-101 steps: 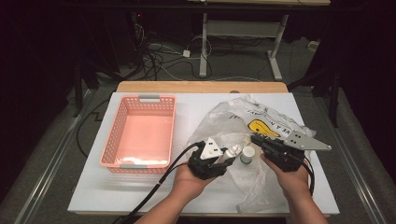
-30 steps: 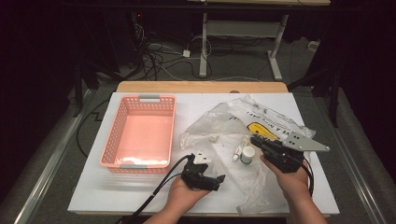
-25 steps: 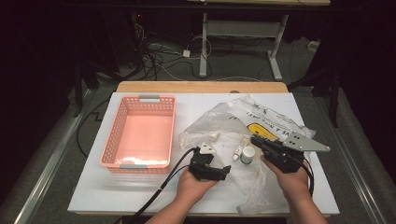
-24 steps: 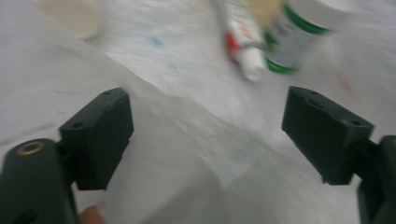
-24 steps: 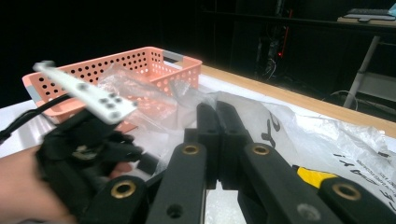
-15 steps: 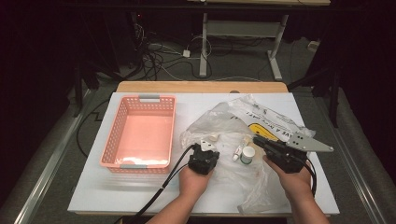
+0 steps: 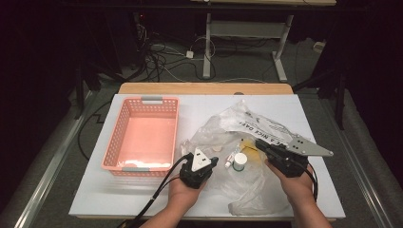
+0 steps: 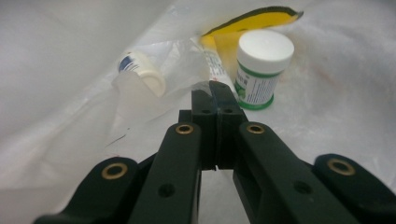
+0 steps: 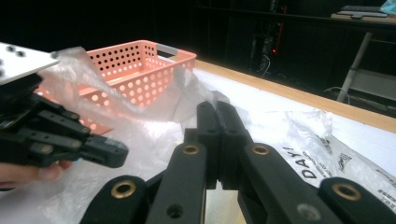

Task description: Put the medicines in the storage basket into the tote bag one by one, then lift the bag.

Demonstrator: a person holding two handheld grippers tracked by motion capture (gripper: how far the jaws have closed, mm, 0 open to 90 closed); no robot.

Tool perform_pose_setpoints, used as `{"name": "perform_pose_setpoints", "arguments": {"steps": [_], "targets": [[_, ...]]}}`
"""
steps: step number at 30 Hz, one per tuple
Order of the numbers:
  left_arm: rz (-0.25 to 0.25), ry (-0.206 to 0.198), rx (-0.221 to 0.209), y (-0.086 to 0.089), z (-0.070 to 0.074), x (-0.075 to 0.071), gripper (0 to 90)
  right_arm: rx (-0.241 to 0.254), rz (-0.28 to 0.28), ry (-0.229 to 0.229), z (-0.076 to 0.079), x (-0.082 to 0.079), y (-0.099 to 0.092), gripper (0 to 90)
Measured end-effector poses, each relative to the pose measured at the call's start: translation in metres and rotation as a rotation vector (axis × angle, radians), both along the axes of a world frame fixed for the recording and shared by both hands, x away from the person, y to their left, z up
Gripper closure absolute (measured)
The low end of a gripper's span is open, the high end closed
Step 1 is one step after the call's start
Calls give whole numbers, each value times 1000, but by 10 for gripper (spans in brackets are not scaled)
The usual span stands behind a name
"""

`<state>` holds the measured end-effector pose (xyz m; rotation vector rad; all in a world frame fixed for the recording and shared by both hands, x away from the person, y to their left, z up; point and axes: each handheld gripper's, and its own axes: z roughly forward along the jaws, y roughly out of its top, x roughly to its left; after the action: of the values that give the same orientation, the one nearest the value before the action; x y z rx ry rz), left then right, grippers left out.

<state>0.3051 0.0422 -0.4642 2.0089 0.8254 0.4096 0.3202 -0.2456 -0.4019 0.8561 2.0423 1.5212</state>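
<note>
High view: your left gripper [image 7: 215, 160] and right gripper [image 7: 260, 145] both sit on the clear plastic bag [image 7: 266, 130] at the near right of the table [image 7: 95, 194]. A small white-capped jar [image 7: 239, 161] stands between them, inside the bag. The pink basket [image 7: 124, 142] sits to the left.

Left gripper view: your jaws have just snapped together, pinching a fold of bag film at the tips. The jar [image 8: 261, 67] stands just beyond, a small tube [image 8: 140, 70] to its left.

Right gripper view: your jaws are pressed together; whether they pinch the bag [image 9: 299, 140], can't tell.
</note>
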Motion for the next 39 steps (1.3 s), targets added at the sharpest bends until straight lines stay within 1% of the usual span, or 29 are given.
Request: {"name": "perform_pose_setpoints", "arguments": {"steps": [2, 6, 10, 11, 15, 17, 19, 20, 25, 26, 29, 31, 33, 35, 37, 39], "targets": [[-7, 2, -13, 3, 1, -1, 876, 3, -13, 1, -1, 0, 0, 900], [-19, -24, -8, 5, 4, -5, 877, 20, -25, -11, 2, -1, -3, 900], [-18, -40, -26, 7, 10, -7, 877, 32, -33, -31, 7, -3, -4, 900], [-17, -46, -32, 8, 12, -7, 877, 36, -31, -30, 7, -3, -4, 900], [-6, -85, -33, 12, 22, -4, 877, 39, -33, -37, 8, -2, -2, 900], [4, -89, -44, 15, 24, -3, 876, 37, -29, -38, 8, -1, -1, 900], [8, -93, -37, 15, 27, -1, 877, 43, -28, -42, 9, 0, 0, 900], [11, -96, -40, 16, 29, -1, 877, 45, -26, -42, 10, 0, 0, 900], [21, -118, -79, 15, 42, 2, 877, 43, -33, -47, 12, 0, 1, 900], [20, -121, -81, 15, 44, 3, 877, 48, -38, -49, 13, 0, 0, 900], [15, -140, -88, 13, 53, 7, 877, 56, -48, -55, 16, 1, -2, 900], [16, -155, -104, 12, 62, 12, 877, 61, -59, -65, 18, 3, -3, 900], [23, -173, -110, 12, 71, 18, 877, 58, -64, -72, 20, 6, -3, 900], [30, -183, -124, 12, 82, 25, 878, 52, -77, -78, 24, 10, -3, 900], [31, -205, -121, 10, 92, 31, 878, 57, -84, -83, 29, 14, -3, 900], [39, -216, -127, 7, 101, 37, 878, 47, -93, -90, 35, 21, -3, 900]]}}
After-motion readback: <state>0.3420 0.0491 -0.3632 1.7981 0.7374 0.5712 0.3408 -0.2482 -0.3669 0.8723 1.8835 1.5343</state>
